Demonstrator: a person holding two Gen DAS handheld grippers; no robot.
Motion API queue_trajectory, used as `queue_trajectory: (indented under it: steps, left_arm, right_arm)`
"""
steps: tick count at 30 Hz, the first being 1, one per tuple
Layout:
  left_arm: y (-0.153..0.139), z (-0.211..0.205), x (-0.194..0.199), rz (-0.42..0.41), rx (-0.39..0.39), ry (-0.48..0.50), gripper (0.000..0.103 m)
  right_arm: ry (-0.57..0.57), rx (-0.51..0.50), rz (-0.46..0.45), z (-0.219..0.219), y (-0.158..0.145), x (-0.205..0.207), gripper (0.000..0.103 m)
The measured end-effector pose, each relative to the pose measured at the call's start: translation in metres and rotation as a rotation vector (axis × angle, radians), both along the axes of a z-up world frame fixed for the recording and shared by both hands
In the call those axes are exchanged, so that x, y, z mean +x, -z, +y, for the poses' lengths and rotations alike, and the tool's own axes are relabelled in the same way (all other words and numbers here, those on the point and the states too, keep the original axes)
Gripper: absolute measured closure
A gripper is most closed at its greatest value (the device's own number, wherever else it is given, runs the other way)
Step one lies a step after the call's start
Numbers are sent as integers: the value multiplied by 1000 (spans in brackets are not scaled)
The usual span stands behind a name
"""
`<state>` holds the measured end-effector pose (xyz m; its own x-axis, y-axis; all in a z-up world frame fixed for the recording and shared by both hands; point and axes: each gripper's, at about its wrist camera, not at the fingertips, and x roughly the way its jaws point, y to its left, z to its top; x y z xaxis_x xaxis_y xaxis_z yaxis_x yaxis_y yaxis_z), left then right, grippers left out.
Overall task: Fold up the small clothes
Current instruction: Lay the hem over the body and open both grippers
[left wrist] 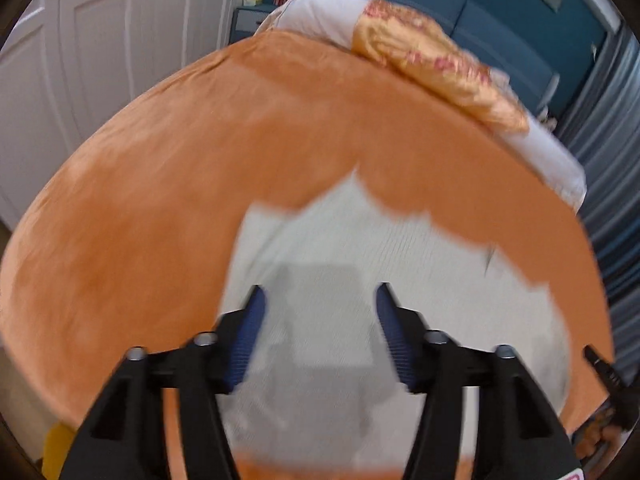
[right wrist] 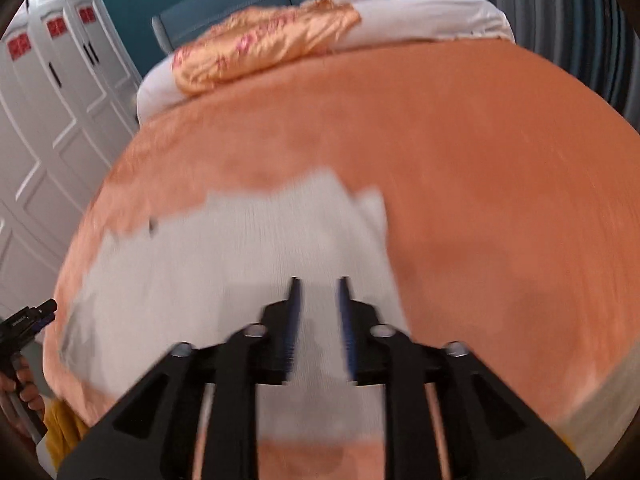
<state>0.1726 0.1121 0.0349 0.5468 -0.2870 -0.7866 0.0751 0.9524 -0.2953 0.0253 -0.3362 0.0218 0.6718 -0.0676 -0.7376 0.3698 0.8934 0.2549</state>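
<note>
- Jaws of our left gripper (left wrist: 320, 334) stand well apart with nothing clamped; between the blue pads we see only the pale cloth lying below, so we read this claw as free of the fabric
- Jaws of our right gripper (right wrist: 319, 330) are parted too, though more narrowly, and the gap shows bare cloth with no fold pinched in it; whether the tips brush the fabric the blur will not let us say
- Both claws tilt downward over the near part of the white garment (left wrist: 384, 248), which suggests to us a spot above the hem or a side edge, ready to take hold or just off it
- Garment itself lies spread fairly flat on the orange bedspread (left wrist: 160, 168), near the bed's front edge and well apart from the pillows; its far edge looks jagged, perhaps straps or a neckline, but motion blur hides the detail
- Flat spreading makes sense to us as groundwork for a fold: a smooth piece lets two grips lift one edge evenly
- Beyond it a gold patterned pillow (left wrist: 436, 64) lies across the white pillows at the headboard end
- At the right rim of the left view the other gripper's tip pokes in; in the right view a hand (right wrist: 24, 388) holds the left tool's handle at the left rim
- White wardrobe doors (left wrist: 100, 60) stand beside the bed
</note>
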Motion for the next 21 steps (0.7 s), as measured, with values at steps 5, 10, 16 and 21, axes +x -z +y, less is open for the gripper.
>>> queue_trajectory:
  steps: [5,10,16,21]
  left_arm:
    - [25,-27,76,64,30,-14,26]
    - [76,-32,107,202,40,-6,54]
    - [59,-25,101,130,0,15,95]
    - [67,-9,105,129,39,-32,95]
  right_arm:
    - [40,9,47,-33,26,61,35]
    - [27,102,155,-39,70,104,56]
    - [-28,59,-1,-31,30,90,95]
    - [97,77,-2,-68,45,73,96]
